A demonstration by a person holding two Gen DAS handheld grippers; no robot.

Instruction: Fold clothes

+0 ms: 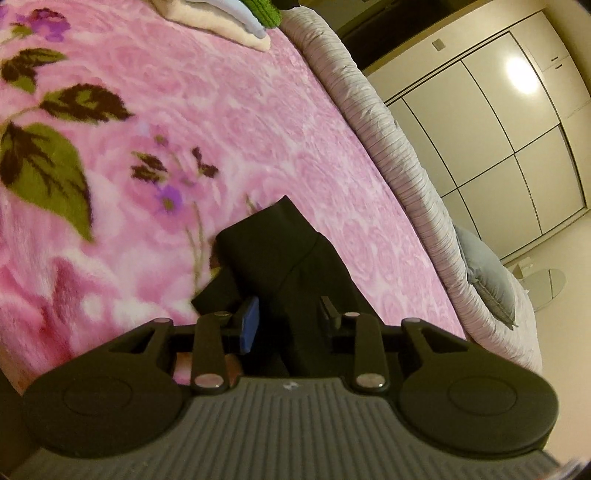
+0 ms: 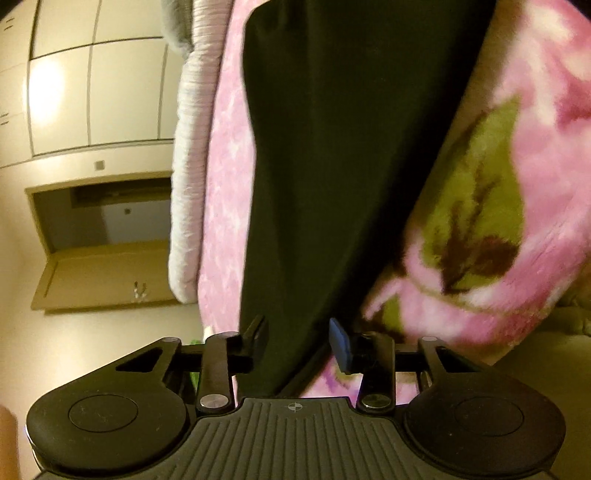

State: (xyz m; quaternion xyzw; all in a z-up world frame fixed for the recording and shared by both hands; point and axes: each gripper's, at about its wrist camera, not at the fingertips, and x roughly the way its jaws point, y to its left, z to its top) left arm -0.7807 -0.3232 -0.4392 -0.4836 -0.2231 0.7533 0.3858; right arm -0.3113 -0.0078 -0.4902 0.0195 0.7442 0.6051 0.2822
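Gripping a Black Garment at Both Ends Over the Bed

Folding appears to be mid-step: a black garment [image 1: 280, 258] (trousers or leggings, judging by the seamed band near its far end) is spread across the pink floral blanket [image 1: 229, 110] on the bed, close to the ruffled grey bed edge [image 1: 399, 155].

In the left wrist view, the left hand-held gripper [image 1: 290, 319] has the cloth running between its fingers, which stand partly apart; whether the pads actually press on the fabric I cannot tell, since the material is dark against dark parts. In the right wrist view, the right hand-held gripper [image 2: 299, 343] likewise straddles a long stretch of the same cloth, its fingers half apart with the fabric filling the gap, and again the grip itself is not clear.

A stack of folded clothes [image 1: 236, 22] sits at the far corner of the blanket, so earlier pieces seem finished.

My reading is that the garment is being taken up or laid down for a fold. The next move calls for a firm pinch at both ends, then bringing one end over the other with edges aligned, keeping the cloth taut so it does not bunch.
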